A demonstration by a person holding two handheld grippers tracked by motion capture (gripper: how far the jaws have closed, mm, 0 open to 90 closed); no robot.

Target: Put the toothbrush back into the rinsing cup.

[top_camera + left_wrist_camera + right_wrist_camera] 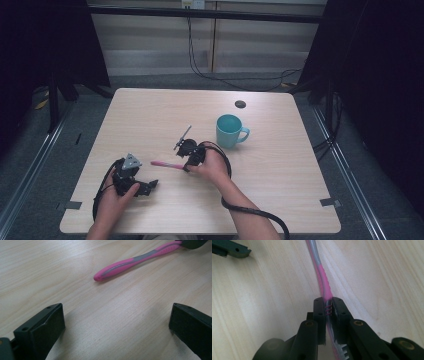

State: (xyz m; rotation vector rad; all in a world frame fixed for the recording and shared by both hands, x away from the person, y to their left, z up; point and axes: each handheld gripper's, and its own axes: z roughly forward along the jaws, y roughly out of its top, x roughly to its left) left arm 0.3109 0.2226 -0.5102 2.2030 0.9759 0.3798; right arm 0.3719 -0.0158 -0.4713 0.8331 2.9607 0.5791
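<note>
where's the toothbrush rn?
High view: the pink toothbrush lies mid-table, its right end clamped in the right hand-held gripper, left of the teal mug; the open left hand-held gripper sits nearby.

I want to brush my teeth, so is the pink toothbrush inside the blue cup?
No, the pink toothbrush lies on the table, clamped by the right gripper, while the blue cup stands apart from it.

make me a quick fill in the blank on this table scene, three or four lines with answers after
1. The right gripper is shut on the pink and grey plastic ____.
2. The left gripper stands ____, with nothing between its jaws.
3. The ceramic mug on the light wooden table is ____ in colour.
4. The mug's handle points toward the table's ____ edge in the high view.

Answers: toothbrush; open; teal; right
</note>
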